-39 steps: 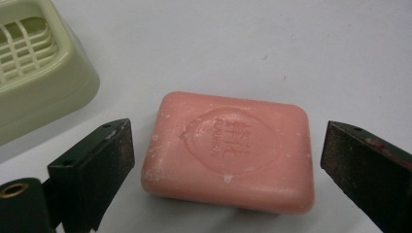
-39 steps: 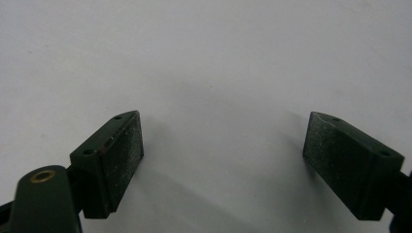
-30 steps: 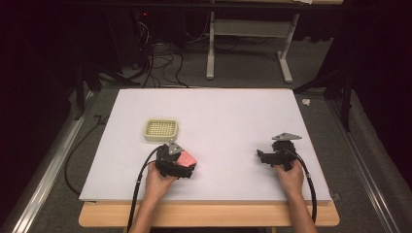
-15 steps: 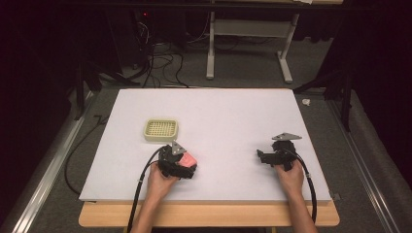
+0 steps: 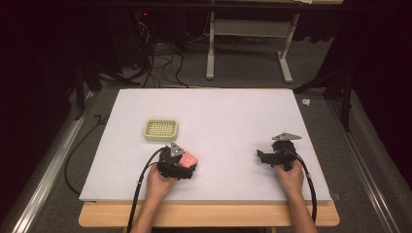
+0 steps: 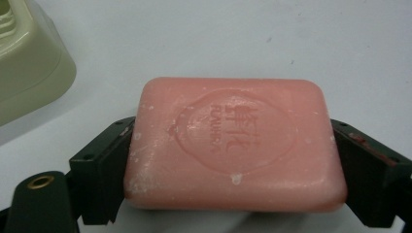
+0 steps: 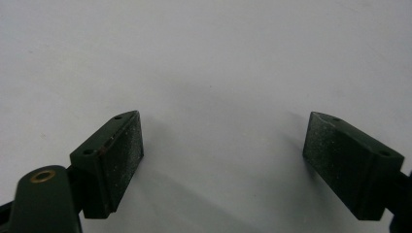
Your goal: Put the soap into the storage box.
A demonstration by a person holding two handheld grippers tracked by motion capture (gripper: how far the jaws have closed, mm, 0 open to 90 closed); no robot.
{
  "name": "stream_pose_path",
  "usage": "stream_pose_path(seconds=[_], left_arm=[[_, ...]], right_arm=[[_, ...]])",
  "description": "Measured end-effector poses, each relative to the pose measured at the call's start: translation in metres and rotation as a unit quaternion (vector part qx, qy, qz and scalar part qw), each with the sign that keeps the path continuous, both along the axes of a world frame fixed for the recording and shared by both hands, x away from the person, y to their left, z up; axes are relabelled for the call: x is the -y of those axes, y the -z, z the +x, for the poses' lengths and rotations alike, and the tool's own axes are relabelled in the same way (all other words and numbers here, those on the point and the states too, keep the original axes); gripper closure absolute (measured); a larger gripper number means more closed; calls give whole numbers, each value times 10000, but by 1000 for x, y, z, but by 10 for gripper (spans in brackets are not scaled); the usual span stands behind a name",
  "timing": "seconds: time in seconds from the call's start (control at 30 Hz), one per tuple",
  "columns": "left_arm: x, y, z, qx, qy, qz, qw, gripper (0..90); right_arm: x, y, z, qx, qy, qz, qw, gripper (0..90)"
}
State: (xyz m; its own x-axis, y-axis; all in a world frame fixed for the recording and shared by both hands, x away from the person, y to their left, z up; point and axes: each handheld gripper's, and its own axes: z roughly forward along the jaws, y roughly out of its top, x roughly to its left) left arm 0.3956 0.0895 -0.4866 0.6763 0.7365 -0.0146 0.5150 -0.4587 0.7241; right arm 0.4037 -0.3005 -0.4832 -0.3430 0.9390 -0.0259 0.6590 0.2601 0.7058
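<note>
While left gripper (image 6: 228,160) jaws pinch pink soap (image 6: 233,145), soap dish (image 5: 161,129) just beside; right gripper (image 7: 223,160) jaws spread.

A: High view? Fixed overhead, facing forward-down, far, whole white board (image 5: 233,121).
B: Gripper views ride low, close along their own jaws. Left shares soap (image 6: 233,145) and dish (image 6: 29,73) with high view.
</note>
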Motion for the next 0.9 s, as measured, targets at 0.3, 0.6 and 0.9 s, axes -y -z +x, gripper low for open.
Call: stream_pose_path(seconds=[0.3, 0.6, 0.9], left_arm=[[0, 0, 0, 2, -29, 9, 10000, 138], [-5, -8, -4, 92, -82, -79, 9999, 138], [-11, -18, -8, 208, -110, -170, 9996, 138]], right_arm=[[0, 0, 0, 1, 1, -1, 10000, 152], [0, 0, 0, 7, -13, -12, 10000, 151], [0, 0, 0, 9, -16, -14, 10000, 152]])
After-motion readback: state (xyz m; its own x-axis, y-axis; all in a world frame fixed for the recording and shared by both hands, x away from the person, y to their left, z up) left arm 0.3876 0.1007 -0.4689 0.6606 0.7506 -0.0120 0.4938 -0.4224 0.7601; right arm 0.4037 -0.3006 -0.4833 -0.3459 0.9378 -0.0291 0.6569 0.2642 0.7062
